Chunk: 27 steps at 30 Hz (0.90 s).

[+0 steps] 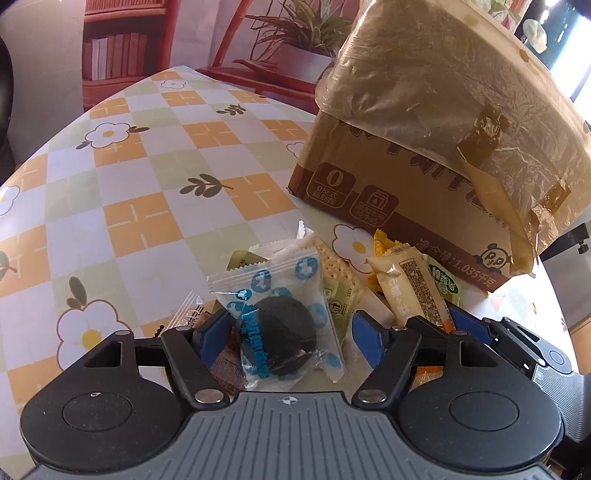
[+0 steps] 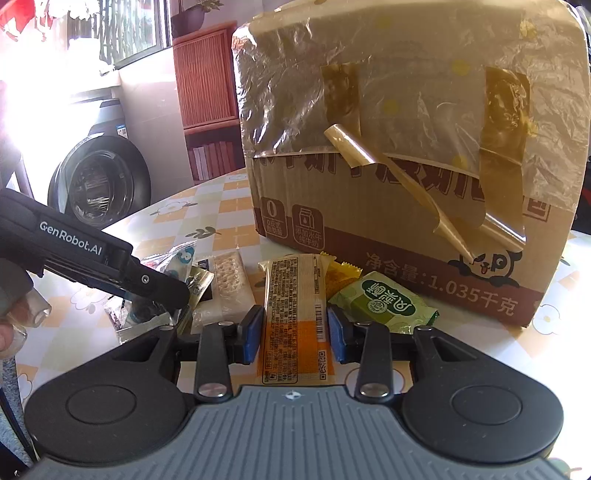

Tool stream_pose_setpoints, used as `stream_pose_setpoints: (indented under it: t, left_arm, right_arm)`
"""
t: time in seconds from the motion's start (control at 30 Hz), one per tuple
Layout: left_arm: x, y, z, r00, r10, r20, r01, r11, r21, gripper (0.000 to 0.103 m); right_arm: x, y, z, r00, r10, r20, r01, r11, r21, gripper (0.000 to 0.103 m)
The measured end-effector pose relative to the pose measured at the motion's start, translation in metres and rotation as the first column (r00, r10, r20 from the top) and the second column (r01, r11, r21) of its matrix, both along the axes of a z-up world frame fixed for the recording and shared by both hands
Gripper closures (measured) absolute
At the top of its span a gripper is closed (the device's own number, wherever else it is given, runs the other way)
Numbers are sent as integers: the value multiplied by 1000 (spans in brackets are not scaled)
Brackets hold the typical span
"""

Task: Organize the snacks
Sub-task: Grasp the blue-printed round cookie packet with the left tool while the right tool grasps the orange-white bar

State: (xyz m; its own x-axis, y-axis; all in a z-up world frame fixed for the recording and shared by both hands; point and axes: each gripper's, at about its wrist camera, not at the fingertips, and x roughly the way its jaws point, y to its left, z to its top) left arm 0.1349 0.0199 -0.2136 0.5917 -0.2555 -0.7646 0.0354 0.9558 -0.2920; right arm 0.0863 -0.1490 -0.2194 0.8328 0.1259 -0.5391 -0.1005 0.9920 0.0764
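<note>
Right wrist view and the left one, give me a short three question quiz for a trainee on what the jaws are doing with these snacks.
1. True or false: the right gripper is shut on the long orange and cream packet.
2. Which snack lies between the left gripper's open jaws?
A. dark round cookie packet
B. green packet
3. What stands behind the snacks?

Key: 1 true; 2 A; 3 the cardboard box.

Strong daylight floods in from the window (image 2: pixel 129 33), blowing out the right wrist view's upper left corner to white glare. The film on the cardboard box (image 2: pixel 406 110) glints. Both fisheye views bend the table (image 1: pixel 110 184) edges; focus is sharp.
</note>
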Motion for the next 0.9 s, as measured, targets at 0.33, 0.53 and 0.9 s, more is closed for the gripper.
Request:
stream_pose_setpoints:
  t: [0.33, 0.53, 0.9]
  left_arm:
    - [-6, -10, -3, 999, -46, 21, 43, 993, 112, 29]
    - [-26, -16, -9, 997, -38, 67, 22, 973, 228, 28]
    - [-35, -22, -11, 991, -47, 124, 12, 964, 265, 38]
  right_arm:
    - [1, 0, 0, 1000, 1, -2, -1, 1000, 1, 64]
    - [3, 0, -2, 1000, 1, -12, -1, 1000, 1, 64]
    - [4, -1, -2, 1000, 3, -20, -2, 1000, 2, 64]
